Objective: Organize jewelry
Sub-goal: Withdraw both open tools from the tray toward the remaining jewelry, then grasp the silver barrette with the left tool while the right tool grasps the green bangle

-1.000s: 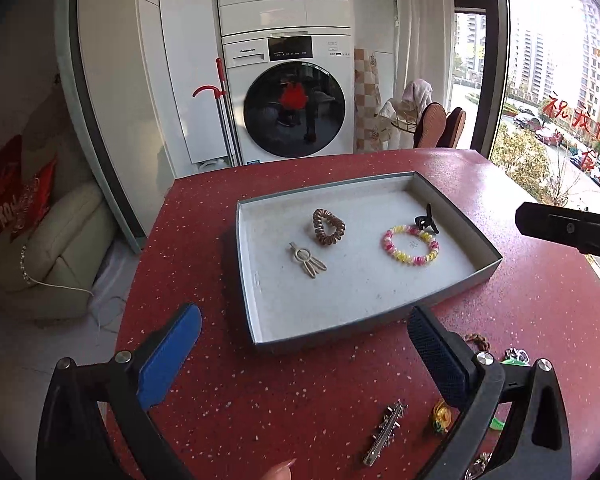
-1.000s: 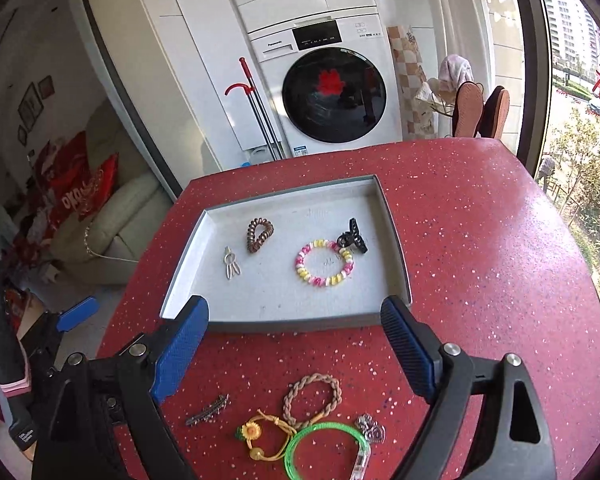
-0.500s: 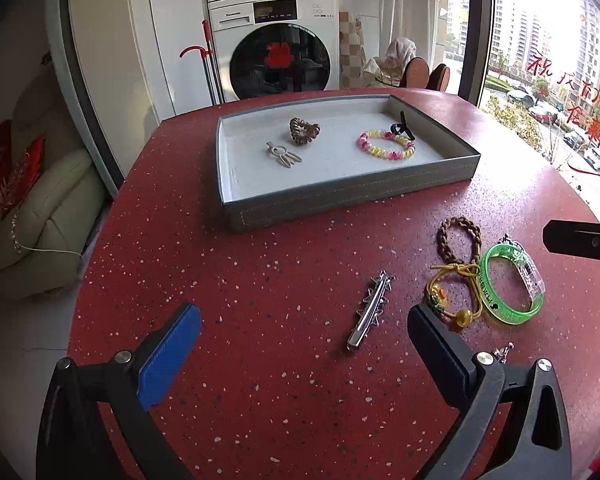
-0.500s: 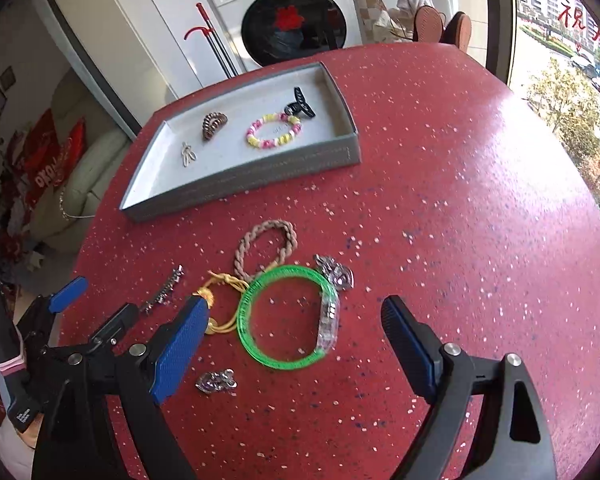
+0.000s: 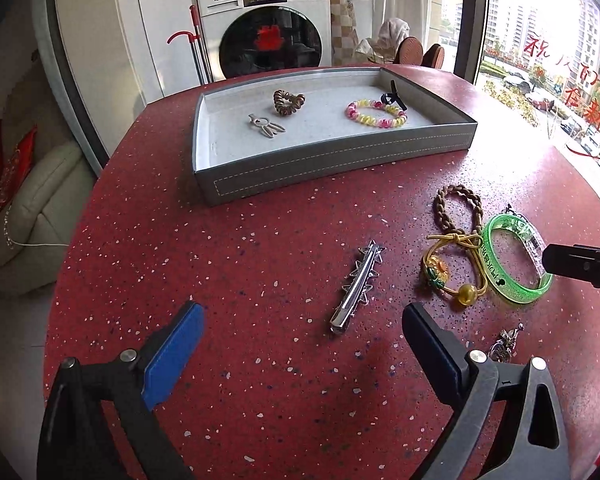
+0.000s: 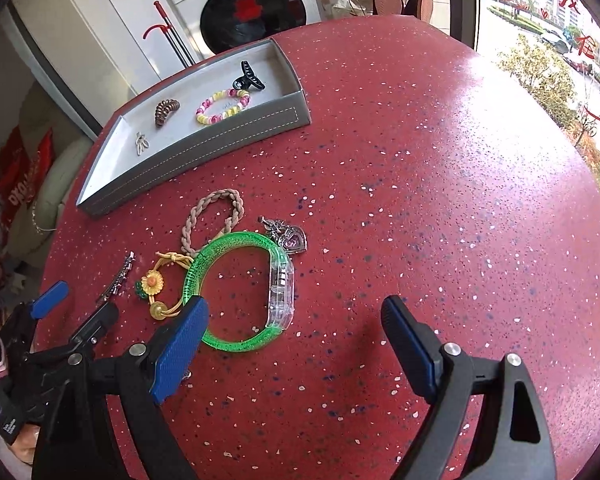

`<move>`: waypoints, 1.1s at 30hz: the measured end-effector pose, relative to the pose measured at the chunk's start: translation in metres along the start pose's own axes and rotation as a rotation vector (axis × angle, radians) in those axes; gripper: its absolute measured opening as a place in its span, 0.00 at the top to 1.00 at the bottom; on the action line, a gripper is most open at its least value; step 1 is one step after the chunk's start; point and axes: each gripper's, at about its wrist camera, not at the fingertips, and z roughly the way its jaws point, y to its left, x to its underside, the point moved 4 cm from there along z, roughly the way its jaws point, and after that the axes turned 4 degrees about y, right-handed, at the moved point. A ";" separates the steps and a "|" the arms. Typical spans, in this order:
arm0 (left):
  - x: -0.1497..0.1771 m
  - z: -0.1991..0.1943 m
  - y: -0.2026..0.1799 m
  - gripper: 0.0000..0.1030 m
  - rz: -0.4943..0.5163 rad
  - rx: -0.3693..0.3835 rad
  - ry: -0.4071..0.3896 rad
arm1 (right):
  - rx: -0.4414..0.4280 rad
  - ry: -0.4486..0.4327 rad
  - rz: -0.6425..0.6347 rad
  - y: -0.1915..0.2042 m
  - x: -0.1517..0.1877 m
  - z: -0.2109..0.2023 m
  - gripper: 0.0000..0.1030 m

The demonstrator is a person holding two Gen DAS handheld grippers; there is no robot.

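Hovering over the red table, the right gripper holds its jaws wide above the green bangle. Left of the bangle, the left gripper spreads its jaws wide, empty, near the silver hair clip.

Left gripper gapes above the silver hair clip — empty.

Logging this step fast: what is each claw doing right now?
Left claw: open, holding nothing.
Right claw: open, holding nothing.
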 end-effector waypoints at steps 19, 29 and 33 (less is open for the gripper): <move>-0.010 0.011 -0.016 0.33 0.048 0.052 0.010 | 0.180 -0.010 -0.176 0.027 0.001 0.012 0.56; -0.009 0.007 -0.026 0.66 0.083 0.101 0.015 | 0.169 -0.017 -0.176 0.025 0.002 0.011 0.87; -0.009 0.006 -0.022 0.66 0.060 0.124 0.022 | 0.139 -0.019 -0.160 0.023 0.002 0.009 0.89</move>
